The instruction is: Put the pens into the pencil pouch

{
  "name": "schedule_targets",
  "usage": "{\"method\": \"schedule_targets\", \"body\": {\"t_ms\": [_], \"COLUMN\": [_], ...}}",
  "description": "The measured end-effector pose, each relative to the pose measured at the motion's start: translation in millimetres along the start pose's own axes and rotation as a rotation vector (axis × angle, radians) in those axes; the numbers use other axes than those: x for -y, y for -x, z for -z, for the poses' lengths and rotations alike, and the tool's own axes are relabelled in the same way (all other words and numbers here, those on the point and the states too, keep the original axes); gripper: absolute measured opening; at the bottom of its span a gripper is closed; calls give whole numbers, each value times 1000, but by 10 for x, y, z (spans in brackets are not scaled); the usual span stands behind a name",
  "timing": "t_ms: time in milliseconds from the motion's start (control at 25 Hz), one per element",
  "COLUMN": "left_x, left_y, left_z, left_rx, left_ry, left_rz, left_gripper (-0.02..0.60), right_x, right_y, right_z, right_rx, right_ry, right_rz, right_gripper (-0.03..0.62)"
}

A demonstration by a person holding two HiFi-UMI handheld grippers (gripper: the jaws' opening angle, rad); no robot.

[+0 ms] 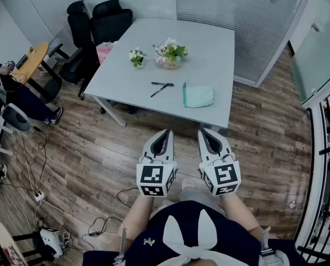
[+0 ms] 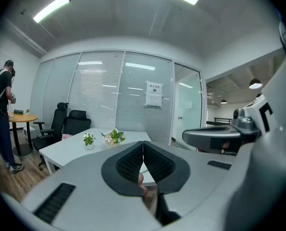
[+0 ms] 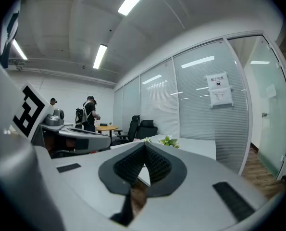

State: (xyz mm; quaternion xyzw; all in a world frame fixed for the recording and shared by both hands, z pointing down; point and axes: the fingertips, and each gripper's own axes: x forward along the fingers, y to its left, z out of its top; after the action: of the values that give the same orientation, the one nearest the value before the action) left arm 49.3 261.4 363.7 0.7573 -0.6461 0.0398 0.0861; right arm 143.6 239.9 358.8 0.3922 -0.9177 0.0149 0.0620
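Left tongs (image 1: pixel 165 132) and right tongs (image 1: pixel 203 131) I held side by side above the wooden floor (image 1: pixel 98 143), both closed tight with nothing in them. Ahead on the worktop (image 1: pixel 209 49) two pens (image 1: pixel 162 85) lay together, just left of the pouch (image 1: pixel 199 96) and not touching it.

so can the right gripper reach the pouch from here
Probably not yet: the right gripper hangs shut, short of the table edge, with floor between it and the pouch. Nothing blocks the way.
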Motion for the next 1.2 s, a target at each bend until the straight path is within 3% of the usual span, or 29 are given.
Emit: {"method": "schedule_targets", "body": {"t_ms": [440, 520, 600, 720, 1200], "left_x": [112, 116, 134, 155, -265], "left_y": [-430, -459, -481, -516, -922], "left_z": [1, 4, 13, 30, 98], "left_rx": [-7, -4, -9, -25, -66], "left_ry": [-14, -33, -38, -58, -36], "left_rz": [-31, -31, -24, -26, -40], "left_gripper": [25, 53, 155, 221, 244], "right_x": [389, 431, 472, 570, 795], "right_y": [-251, -279, -294, -313, -796], "right_z": [48, 57, 68, 109, 351], "right_rx": [8, 6, 3, -8, -108], "right_ry": [-12, -24, -34, -37, -87], "right_rz": [-52, -60, -64, -42, -26], "right_gripper": [8, 80, 154, 249, 268]}}
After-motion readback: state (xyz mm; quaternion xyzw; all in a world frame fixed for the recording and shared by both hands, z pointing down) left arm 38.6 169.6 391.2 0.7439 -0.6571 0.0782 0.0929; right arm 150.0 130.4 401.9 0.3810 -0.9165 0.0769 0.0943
